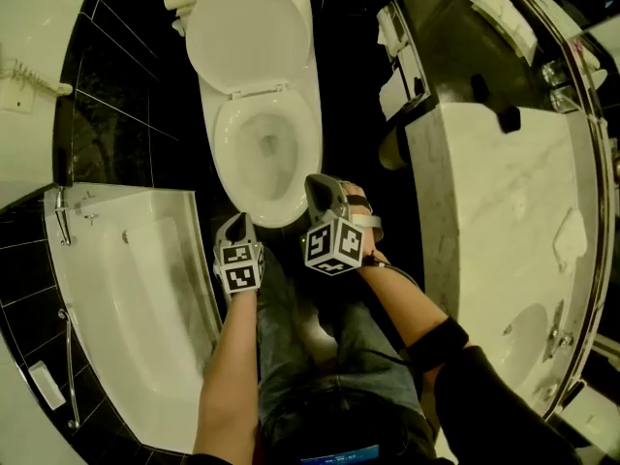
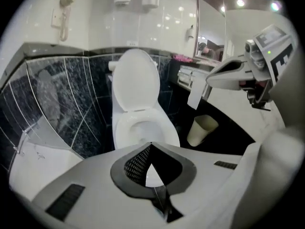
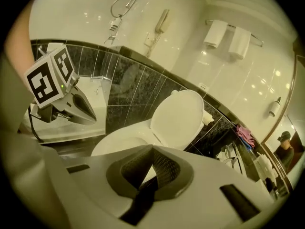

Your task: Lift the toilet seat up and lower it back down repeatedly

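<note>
A bathroom: toilet [image 1: 254,114], corner bathtub [image 1: 136,289], marble washbasin counter [image 1: 494,192] and hung towels [image 3: 217,32].

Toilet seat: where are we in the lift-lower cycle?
Done: the white oval toilet lid stands raised. In hand: nothing; the left gripper and right gripper are shut, empty, clear of the white bowl. Left: lowering it back down.

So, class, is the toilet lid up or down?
Up. The lid stands upright behind the bowl, whose inside shows uncovered in every view.
</note>
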Tool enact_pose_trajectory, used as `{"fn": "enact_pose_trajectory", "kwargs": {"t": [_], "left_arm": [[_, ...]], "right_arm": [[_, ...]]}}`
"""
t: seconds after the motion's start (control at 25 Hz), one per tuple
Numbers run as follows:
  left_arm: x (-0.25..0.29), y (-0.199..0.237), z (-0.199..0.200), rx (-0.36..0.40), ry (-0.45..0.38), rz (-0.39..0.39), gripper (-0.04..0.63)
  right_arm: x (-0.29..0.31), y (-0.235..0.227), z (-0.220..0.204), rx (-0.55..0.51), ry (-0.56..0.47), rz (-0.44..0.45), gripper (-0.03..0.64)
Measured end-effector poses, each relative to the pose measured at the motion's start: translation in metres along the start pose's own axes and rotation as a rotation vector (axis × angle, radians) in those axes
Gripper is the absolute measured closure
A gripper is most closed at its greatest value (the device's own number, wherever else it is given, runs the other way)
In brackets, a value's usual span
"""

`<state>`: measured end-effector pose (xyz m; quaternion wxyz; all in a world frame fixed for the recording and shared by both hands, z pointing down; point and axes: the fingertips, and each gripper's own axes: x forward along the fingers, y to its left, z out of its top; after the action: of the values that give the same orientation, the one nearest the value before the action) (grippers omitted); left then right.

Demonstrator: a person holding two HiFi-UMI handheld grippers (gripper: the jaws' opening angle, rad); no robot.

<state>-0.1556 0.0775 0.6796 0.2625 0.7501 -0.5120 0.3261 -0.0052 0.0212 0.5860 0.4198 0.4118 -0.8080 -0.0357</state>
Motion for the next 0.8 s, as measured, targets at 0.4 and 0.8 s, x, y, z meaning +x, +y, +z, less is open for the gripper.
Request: {"fn": "enact_pose_trajectory", "kwargs": {"t": [0.4,0.8], "left_arm": [[-0.152,0.003,0.174,0.035,-0.230,0.020,0.606],[-0.242,0.003,0.266,0.057,-0.380,0.024,0.606]], "right_arm": [[-0.101,-0.062,0.094,0.368,-0.112,0.053,0.597],[-0.164,-0.121,0.142,0.514,-0.162,0.029,0.598]]}}
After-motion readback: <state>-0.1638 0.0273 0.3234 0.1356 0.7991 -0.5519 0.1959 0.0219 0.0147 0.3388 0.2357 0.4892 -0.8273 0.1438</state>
